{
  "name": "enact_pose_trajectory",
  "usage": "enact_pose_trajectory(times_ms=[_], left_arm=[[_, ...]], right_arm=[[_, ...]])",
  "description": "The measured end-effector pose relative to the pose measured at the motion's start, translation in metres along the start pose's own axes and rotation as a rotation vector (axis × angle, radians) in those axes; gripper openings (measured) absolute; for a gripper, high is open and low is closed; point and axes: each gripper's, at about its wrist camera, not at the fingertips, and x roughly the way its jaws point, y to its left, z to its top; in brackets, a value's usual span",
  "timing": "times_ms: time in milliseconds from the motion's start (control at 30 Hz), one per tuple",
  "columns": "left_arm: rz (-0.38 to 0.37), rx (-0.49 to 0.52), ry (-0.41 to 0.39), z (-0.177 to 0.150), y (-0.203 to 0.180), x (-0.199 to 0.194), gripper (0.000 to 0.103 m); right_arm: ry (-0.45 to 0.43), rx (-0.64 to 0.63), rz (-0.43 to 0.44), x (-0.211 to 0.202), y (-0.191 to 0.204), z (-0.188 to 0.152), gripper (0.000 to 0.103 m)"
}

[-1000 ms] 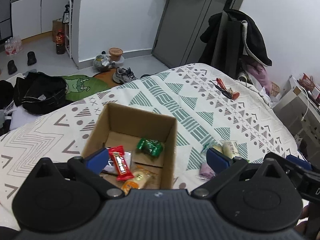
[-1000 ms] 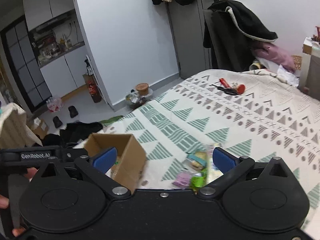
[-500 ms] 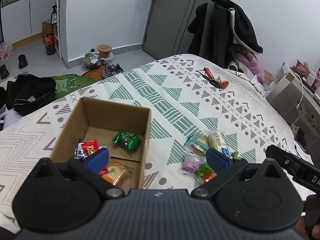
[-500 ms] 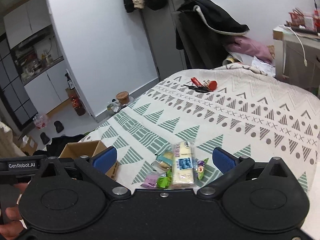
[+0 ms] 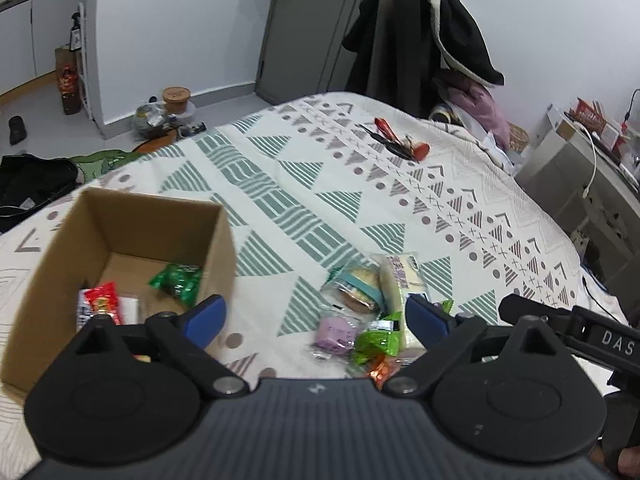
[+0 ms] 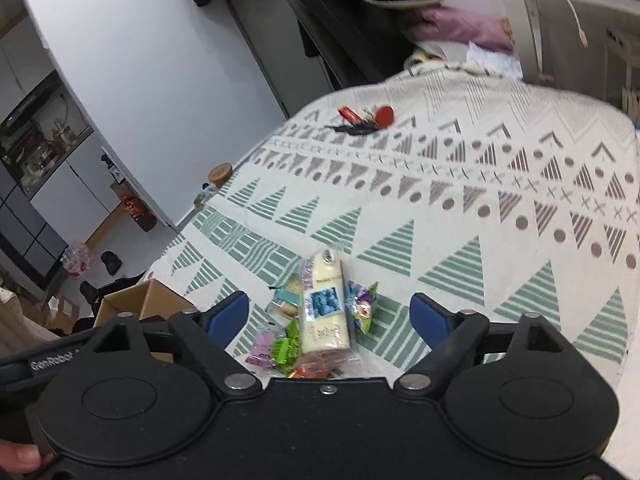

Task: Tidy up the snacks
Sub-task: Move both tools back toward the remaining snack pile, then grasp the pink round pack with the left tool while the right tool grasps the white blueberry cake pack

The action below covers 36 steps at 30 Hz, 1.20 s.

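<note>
Hovering over a snack pile (image 6: 312, 320) on the bed.
Both grippers, left gripper (image 5: 316, 320) and right gripper (image 6: 330, 314), are closing, empty; the long cream packet (image 6: 324, 308) ahead looks light and crinkly, best pinched mid-length.

The bedspread (image 5: 320, 184) is white with green and grey triangles; the box (image 5: 120, 232) is brown, one wrapper (image 5: 338, 332) purple.

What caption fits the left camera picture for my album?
Open left gripper above loose snacks on the bedspread, beside the cardboard box.
</note>
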Motion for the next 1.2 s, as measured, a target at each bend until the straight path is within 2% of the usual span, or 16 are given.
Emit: enact_pose_trajectory(times_ms=[267,333,633,867,1200], left_arm=[[-0.018,-0.028,0.073,-0.003,-0.004,0.045,0.065],[-0.021,-0.035,0.093,-0.004,-0.004,0.055,0.062],[-0.009,-0.038,0.159,-0.011,-0.001,0.095,0.059],[-0.003,-0.042,0.207,-0.019,0.002,0.121,0.058],[-0.015,0.057,0.226,-0.028,-0.013,0.132,0.058]], right_arm=[[0.062,0.043,0.016,0.031,-0.013,0.006,0.068],[0.078,0.041,0.020,0.037,-0.014,0.005,0.064],[0.133,0.026,0.031,0.061,-0.015,0.002,0.058],[0.158,0.016,0.023,0.074,-0.015,0.002,0.057],[0.179,0.001,0.015,0.085,-0.014,0.001,0.058]])
